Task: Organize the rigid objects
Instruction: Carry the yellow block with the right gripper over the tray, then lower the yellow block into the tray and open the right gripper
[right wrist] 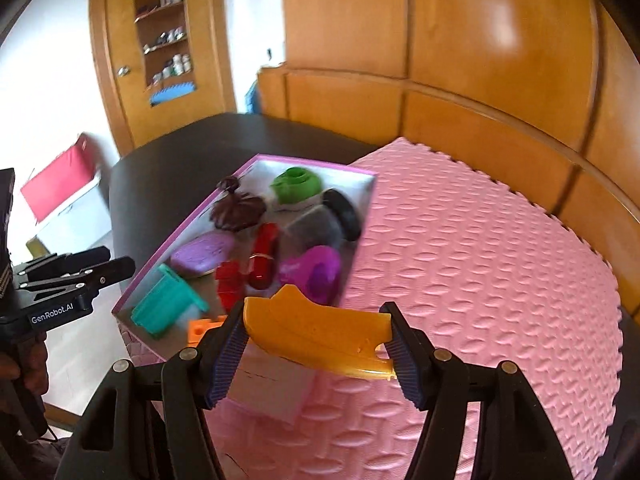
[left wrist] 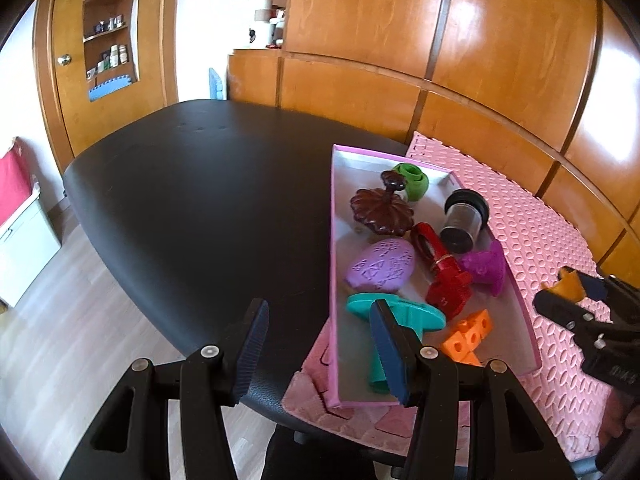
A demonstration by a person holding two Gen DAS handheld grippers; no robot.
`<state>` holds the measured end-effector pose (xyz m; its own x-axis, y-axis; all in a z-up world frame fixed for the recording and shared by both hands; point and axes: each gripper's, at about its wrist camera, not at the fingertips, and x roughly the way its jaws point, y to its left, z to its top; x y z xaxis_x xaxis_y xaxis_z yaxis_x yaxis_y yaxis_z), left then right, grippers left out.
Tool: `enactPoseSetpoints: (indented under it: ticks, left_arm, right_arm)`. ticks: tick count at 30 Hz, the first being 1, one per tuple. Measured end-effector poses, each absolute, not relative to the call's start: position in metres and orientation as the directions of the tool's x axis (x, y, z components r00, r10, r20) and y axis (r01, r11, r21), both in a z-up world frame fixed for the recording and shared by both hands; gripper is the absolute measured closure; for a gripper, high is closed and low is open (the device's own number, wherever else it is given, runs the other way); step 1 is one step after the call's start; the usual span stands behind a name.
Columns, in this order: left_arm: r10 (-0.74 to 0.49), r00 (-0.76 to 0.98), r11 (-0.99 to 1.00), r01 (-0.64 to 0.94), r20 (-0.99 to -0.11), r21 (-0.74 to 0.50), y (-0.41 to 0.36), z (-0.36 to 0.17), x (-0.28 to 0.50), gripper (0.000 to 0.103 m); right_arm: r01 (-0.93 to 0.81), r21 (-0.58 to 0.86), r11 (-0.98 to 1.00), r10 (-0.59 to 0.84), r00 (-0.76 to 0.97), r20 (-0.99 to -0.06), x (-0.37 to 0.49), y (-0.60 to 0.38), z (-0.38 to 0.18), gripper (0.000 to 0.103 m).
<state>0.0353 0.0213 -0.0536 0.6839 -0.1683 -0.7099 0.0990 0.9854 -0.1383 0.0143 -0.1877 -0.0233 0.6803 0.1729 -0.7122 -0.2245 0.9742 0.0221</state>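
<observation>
An orange plastic piece (right wrist: 320,332) hangs above the pink foam mat (right wrist: 480,260), just right of the box; my right gripper (right wrist: 316,334) is shut on its two ends. The pink-rimmed box (left wrist: 331,240) holds several toys: a green roll (left wrist: 414,180), a brown leaf-shaped lid (left wrist: 380,212), a clear jar with a black cap (left wrist: 464,216), a red piece (left wrist: 440,276), a lilac oval (left wrist: 380,268), a teal piece (left wrist: 400,312) and an orange block (left wrist: 468,332). My left gripper (left wrist: 320,344) hovers open and empty over the box's near left corner.
The box lies partly on the mat (left wrist: 540,232) and partly on the black table (left wrist: 200,200). Wooden cabinets stand close behind the table. A hand holds the left gripper (right wrist: 80,272) at the left edge of the right wrist view.
</observation>
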Motion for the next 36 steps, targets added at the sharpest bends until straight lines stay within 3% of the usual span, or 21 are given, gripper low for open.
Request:
enactPoseSetpoints:
  ticks: [15,17,36]
  left_arm:
    - [-0.176,0.657,0.984,0.09,-0.733,-0.156,0.025,-0.064,0.042,0.049]
    - [-0.173,0.657,0.984,0.085,-0.734,-0.155,0.025,-0.064,0.042,0.044]
    - [-0.163,0.673,0.986,0.077,-0.722,-0.151,0.026,-0.058,0.036,0.031]
  right_arm:
    - [-0.197,0.064,0.978,0.17,0.588,-0.791,0.063,-0.163,-0.066,0.036]
    - [-0.197,0.057,0.979,0.166,0.596,-0.786,0.064,-0.161,-0.067,0.036]
    - [-0.131,0.154,0.979,0.202,0.645,-0.737,0.044,-0.174,-0.048,0.026]
